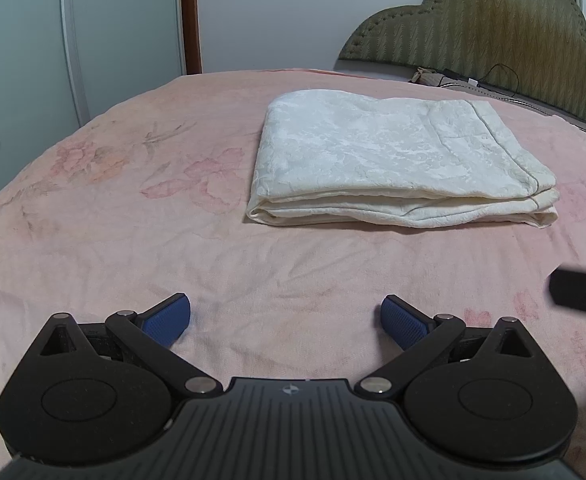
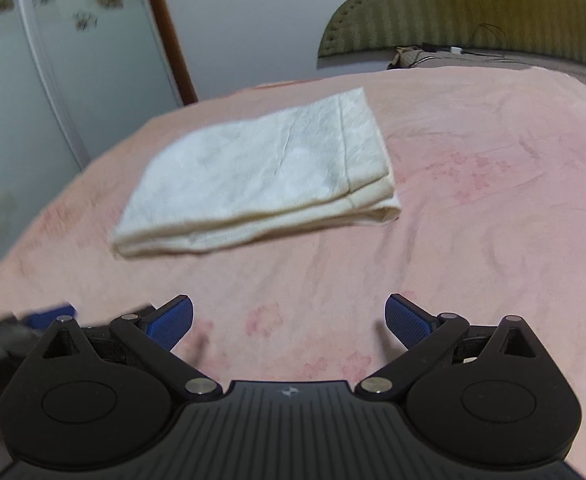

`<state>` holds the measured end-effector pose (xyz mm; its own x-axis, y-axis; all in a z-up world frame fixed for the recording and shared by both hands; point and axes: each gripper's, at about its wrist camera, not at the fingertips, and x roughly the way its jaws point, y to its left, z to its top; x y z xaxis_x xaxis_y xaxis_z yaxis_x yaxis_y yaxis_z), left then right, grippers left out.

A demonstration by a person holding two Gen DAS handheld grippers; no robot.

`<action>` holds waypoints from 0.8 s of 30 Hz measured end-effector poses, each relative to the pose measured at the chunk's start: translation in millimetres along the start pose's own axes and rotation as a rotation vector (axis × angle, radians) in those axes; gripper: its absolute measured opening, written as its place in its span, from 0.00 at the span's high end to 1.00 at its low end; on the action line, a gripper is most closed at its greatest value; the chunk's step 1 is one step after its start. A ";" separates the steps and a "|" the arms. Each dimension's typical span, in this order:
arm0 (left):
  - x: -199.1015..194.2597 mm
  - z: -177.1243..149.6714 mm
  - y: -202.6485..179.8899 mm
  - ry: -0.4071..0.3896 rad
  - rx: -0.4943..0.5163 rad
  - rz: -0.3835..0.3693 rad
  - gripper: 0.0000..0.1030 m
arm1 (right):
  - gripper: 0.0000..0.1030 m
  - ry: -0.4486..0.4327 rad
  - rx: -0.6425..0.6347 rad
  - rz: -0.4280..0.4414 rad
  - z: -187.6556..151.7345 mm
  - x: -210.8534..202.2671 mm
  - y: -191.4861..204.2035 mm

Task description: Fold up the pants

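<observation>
Fingers (image 1: 407, 322) of left gripper (image 1: 285, 316) and right gripper (image 2: 289, 318) spread wide, gripping nothing, hovering above pink bed (image 1: 133, 216). Beyond, well apart from both, cream pants (image 1: 393, 164) lying folded flat in stacked layers; folding probably finished, hence hands-off.

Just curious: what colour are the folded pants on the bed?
Cream-white, with a faint woven pattern; the pants show best in the left wrist view.

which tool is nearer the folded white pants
Hard to call. The folded cream-white fabric pants lie ahead of both open tools, touching neither: ahead-right of the left tool, ahead-left of the right tool.
</observation>
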<state>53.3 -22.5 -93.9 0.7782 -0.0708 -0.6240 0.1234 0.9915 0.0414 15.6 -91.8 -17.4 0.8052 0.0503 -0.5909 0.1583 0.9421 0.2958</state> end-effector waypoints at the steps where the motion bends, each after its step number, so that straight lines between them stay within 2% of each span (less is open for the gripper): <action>1: 0.1 -0.1 0.1 0.000 0.000 0.000 0.00 | 0.00 0.013 0.036 0.024 2.9 -4.1 -0.7; 7: -0.3 -0.2 -0.4 0.000 0.000 0.001 0.00 | 0.00 0.145 0.281 0.302 9.6 -6.6 1.3; 9: -0.3 -0.2 -0.4 0.000 -0.001 0.001 0.00 | 0.00 0.159 0.300 0.325 14.4 -3.7 4.6; 12: -0.2 -0.2 -0.3 0.000 -0.001 0.001 0.00 | 0.00 0.098 0.256 0.256 25.0 -4.8 7.0; 14: -0.2 -0.2 -0.3 0.000 -0.001 0.001 0.00 | 0.00 0.040 0.213 0.182 31.1 -3.5 3.9; 17: -0.3 -0.3 -0.4 0.000 -0.001 0.001 0.00 | 0.00 0.005 0.170 0.066 37.1 6.0 -4.7; 21: -0.1 -0.2 -0.1 0.000 -0.001 0.001 0.00 | 0.00 -0.009 0.077 -0.086 28.5 19.2 -8.9; 24: -0.1 -0.2 -0.1 0.000 -0.001 0.001 0.00 | 0.00 0.015 0.008 -0.108 13.6 29.6 -2.6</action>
<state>53.1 -22.6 -94.0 0.7782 -0.0700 -0.6241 0.1224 0.9916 0.0415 46.8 -97.3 -25.5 0.7749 -0.0461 -0.6304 0.2477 0.9397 0.2358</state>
